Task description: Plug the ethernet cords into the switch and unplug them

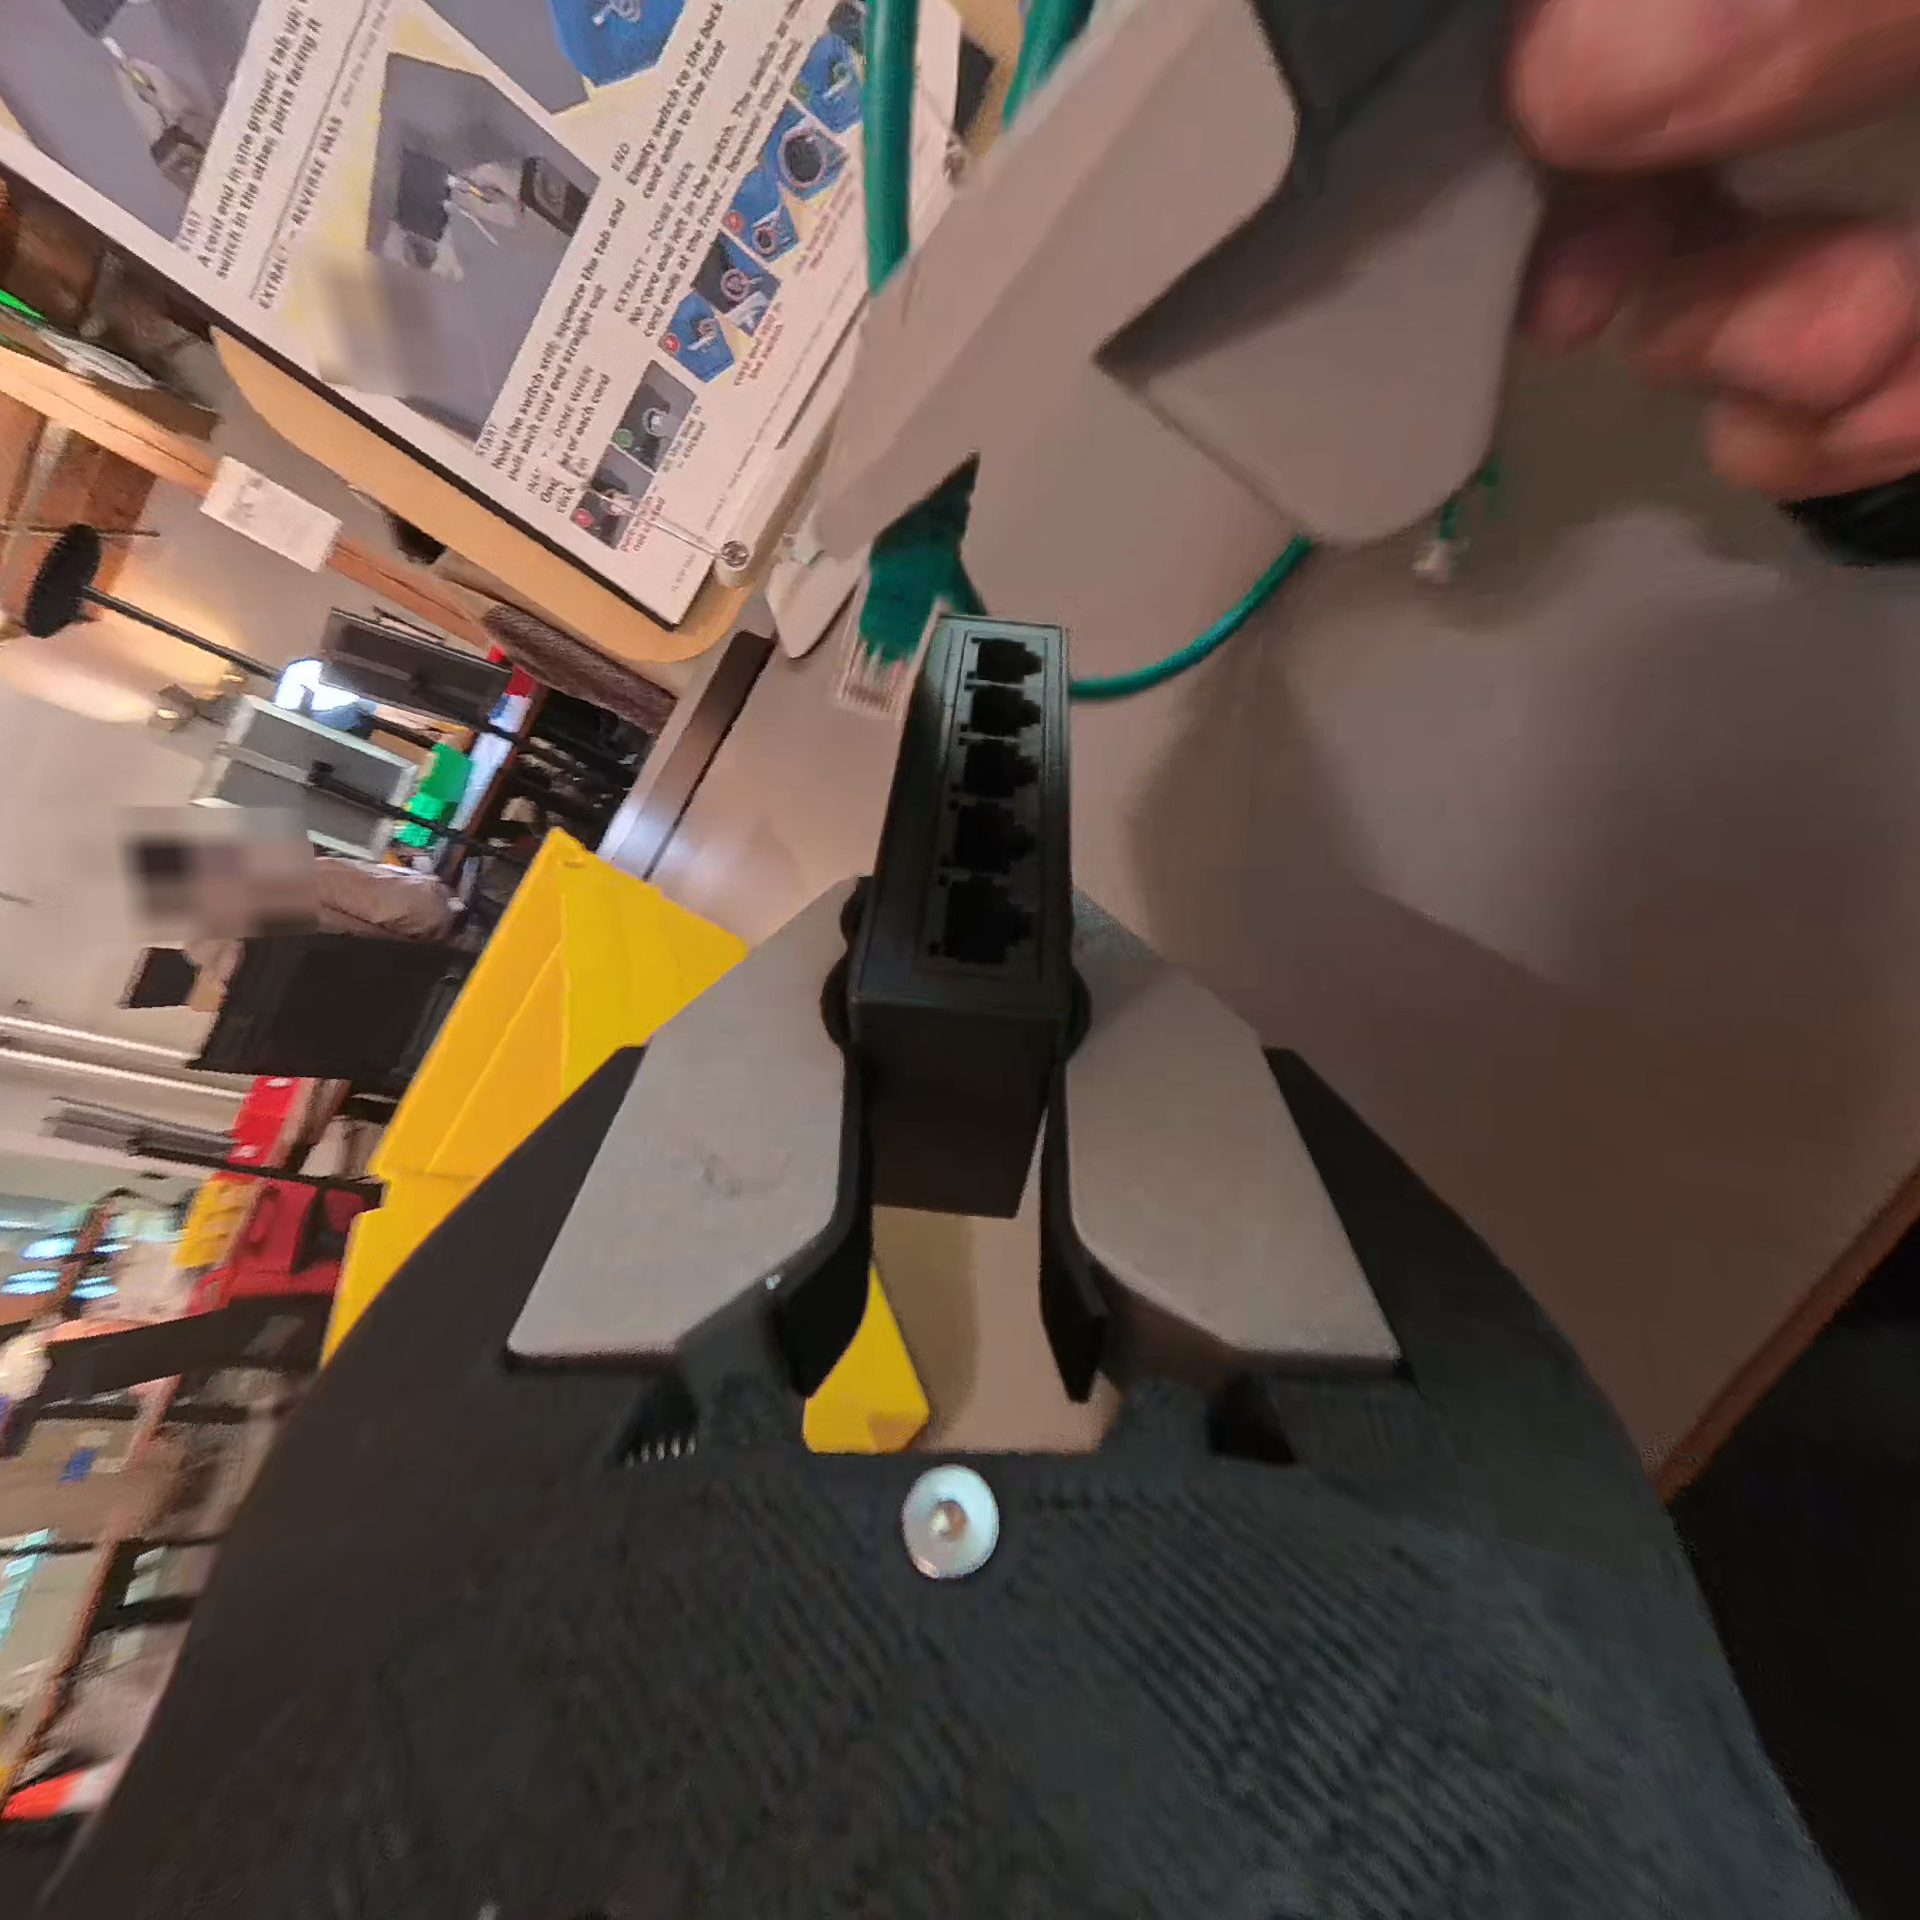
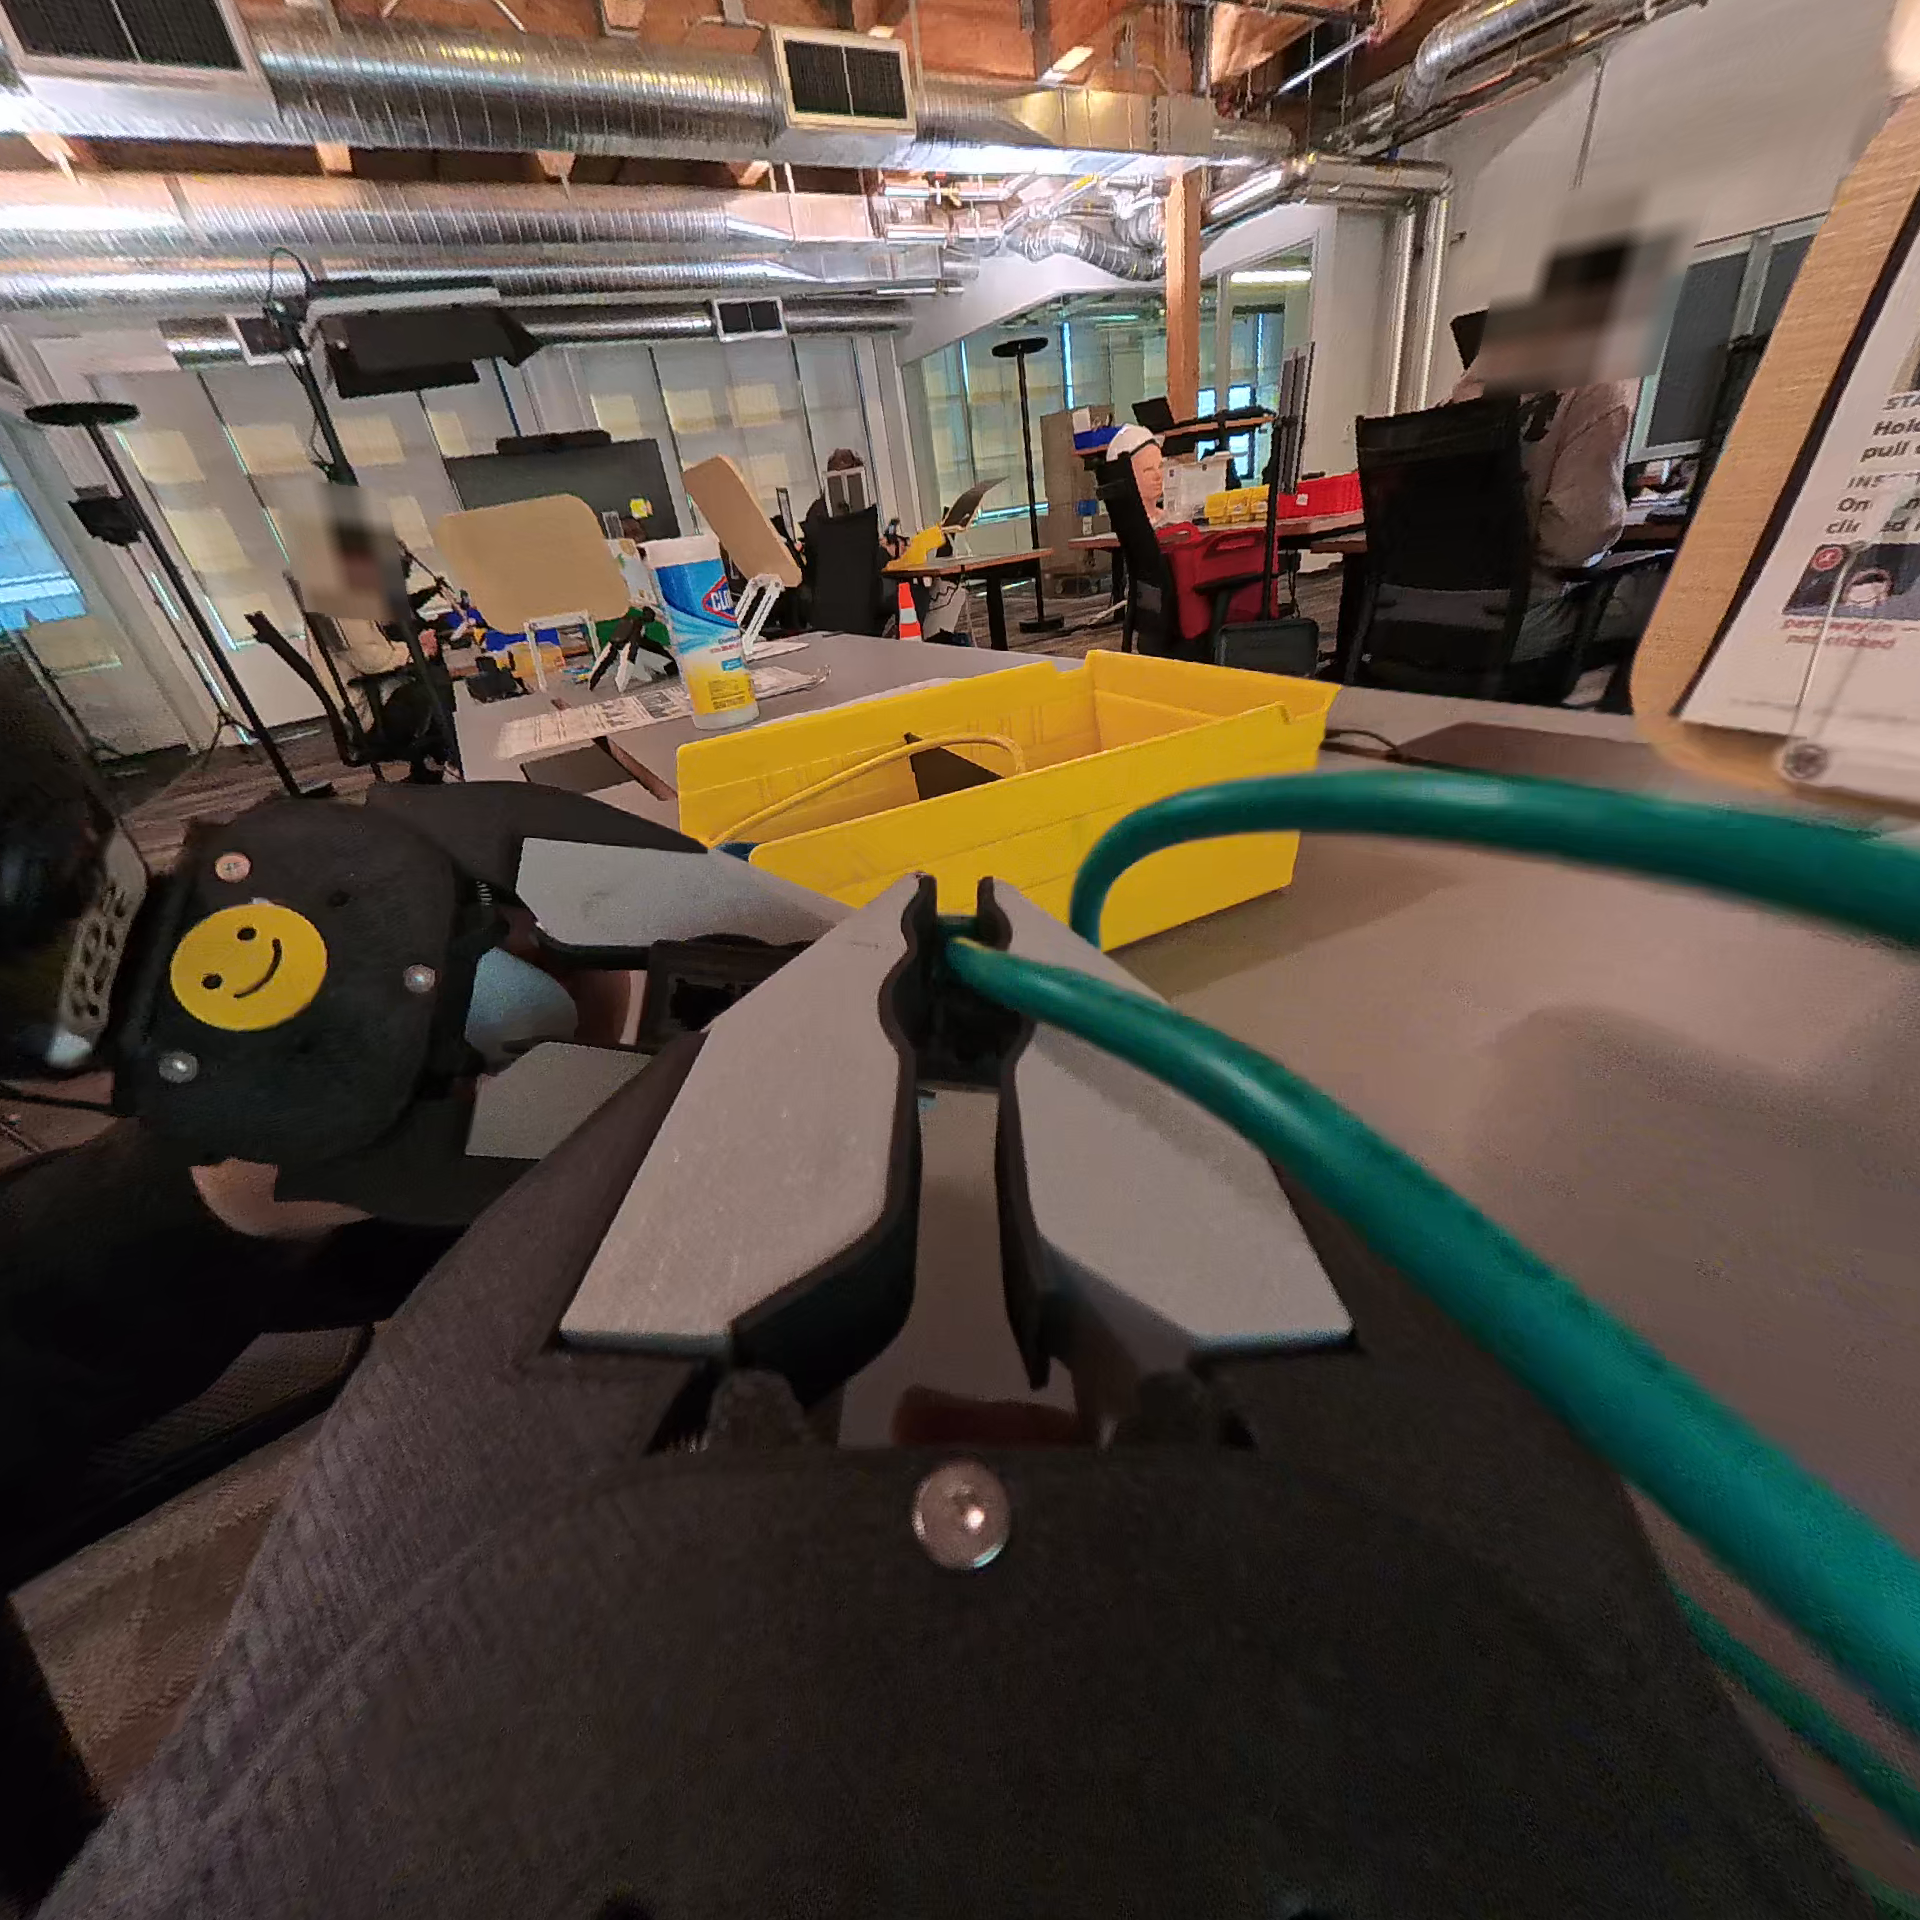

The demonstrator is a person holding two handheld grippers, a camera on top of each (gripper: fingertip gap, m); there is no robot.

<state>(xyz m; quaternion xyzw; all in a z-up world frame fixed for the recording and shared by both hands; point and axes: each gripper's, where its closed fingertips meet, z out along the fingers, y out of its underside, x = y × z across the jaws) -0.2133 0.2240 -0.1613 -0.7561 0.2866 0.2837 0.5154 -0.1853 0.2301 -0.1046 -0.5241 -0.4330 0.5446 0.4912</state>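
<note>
yellow bin (image 2: 997,790): on the table (image 2: 1455,1039), just beyond the right claw tips, a yellow cord inside it
wipes canister (image 2: 707,634): upright, farther back, left of the bin
instruction sheet (image 2: 1829,540): on a wooden board, far right of the claw
seated people: at desks behind

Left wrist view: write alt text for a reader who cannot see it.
The left gripper holds a black plastic network switch, jaws shut on its sides, its row of empty ports facing out. Just beyond it the right gripper, held by a blurred hand, brings a green ethernet cord's clear plug beside the switch's far end, not yet inserted.
</note>
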